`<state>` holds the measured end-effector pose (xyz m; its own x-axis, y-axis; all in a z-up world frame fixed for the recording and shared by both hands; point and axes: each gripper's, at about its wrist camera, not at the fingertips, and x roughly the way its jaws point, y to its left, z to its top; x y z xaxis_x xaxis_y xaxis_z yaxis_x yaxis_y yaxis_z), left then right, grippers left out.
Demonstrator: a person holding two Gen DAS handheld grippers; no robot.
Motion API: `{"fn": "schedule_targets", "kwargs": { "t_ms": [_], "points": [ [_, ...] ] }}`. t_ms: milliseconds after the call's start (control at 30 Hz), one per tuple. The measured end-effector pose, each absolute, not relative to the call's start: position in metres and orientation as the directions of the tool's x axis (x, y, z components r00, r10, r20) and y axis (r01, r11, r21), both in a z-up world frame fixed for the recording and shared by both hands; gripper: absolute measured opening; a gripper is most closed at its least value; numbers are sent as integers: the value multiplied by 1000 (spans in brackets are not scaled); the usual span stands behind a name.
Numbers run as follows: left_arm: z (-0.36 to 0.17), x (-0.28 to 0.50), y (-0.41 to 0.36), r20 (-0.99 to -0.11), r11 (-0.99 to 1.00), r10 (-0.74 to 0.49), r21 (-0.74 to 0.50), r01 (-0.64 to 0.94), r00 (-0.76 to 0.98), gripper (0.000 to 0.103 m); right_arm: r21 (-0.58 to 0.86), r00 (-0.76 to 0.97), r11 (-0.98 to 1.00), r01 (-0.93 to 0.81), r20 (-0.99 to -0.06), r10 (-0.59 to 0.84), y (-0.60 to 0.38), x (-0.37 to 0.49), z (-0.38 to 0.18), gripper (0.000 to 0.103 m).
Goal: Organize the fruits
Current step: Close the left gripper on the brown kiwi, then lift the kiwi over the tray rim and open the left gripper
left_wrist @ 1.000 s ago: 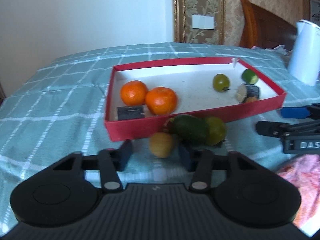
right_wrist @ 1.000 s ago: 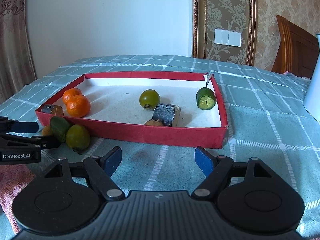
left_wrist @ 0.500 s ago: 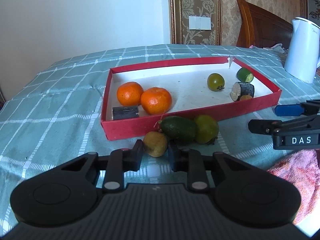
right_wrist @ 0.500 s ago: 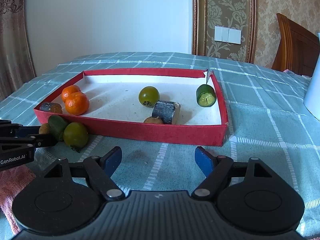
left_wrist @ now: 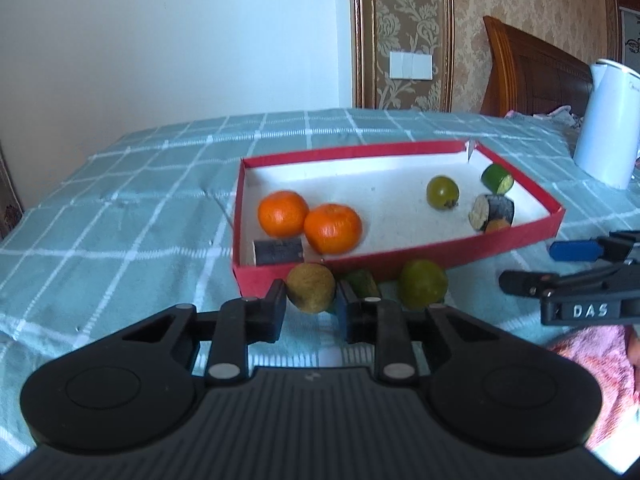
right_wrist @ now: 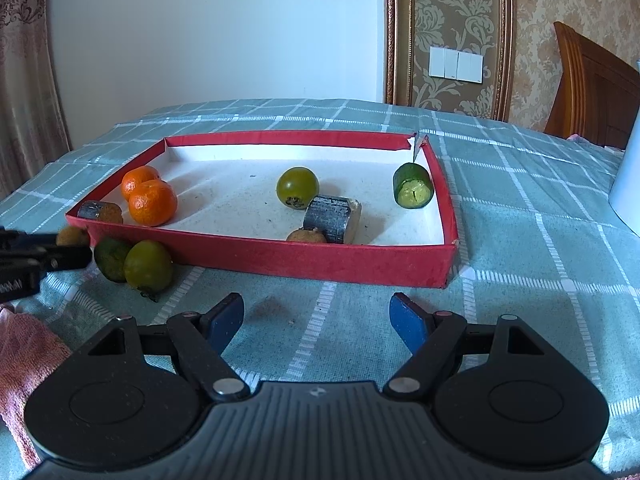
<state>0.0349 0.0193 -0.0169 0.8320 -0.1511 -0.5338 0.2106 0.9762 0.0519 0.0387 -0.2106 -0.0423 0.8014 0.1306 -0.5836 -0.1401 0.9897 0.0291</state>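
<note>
My left gripper (left_wrist: 311,300) is shut on a small brown fruit (left_wrist: 311,287) and holds it raised in front of the red tray (left_wrist: 400,256); it also shows in the right wrist view (right_wrist: 72,236). The tray holds two oranges (left_wrist: 308,220), a green fruit (left_wrist: 442,193), a cut green piece (left_wrist: 496,178) and dark cylinders (left_wrist: 494,212). A dark green fruit (right_wrist: 110,258) and a yellow-green fruit (right_wrist: 148,266) lie on the cloth beside the tray's near wall. My right gripper (right_wrist: 318,318) is open and empty over the cloth.
A white kettle (left_wrist: 608,124) stands at the right. A pink towel (right_wrist: 24,360) lies at the near edge. A teal checked cloth (right_wrist: 520,280) covers the table. A wooden chair (left_wrist: 532,72) stands behind.
My left gripper closed on the brown fruit and lifted it off the cloth toward the tray. My right gripper stayed open and barely moved.
</note>
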Motion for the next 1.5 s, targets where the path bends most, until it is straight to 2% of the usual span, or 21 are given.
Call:
{"fn": "schedule_targets", "kwargs": {
  "t_ms": [200, 767, 967, 1500],
  "points": [
    [-10, 37, 20, -523, 978, -147, 51, 202, 840, 24, 27, 801, 990, -140, -585, 129, -211, 38, -42, 80],
    [13, 84, -8, -500, 958, -242, 10, 285, 832, 24, 24, 799, 990, -141, -587, 128, -211, 38, -43, 80],
    [11, 117, -24, -503, 960, -226, 29, 277, 834, 24, 17, 797, 989, -144, -590, 126, -210, 38, -45, 81],
    [-16, 171, -36, -576, 976, -148, 46, 213, 804, 24, 11, 793, 988, -151, -595, 128, -209, 38, -45, 84]
  ]
}}
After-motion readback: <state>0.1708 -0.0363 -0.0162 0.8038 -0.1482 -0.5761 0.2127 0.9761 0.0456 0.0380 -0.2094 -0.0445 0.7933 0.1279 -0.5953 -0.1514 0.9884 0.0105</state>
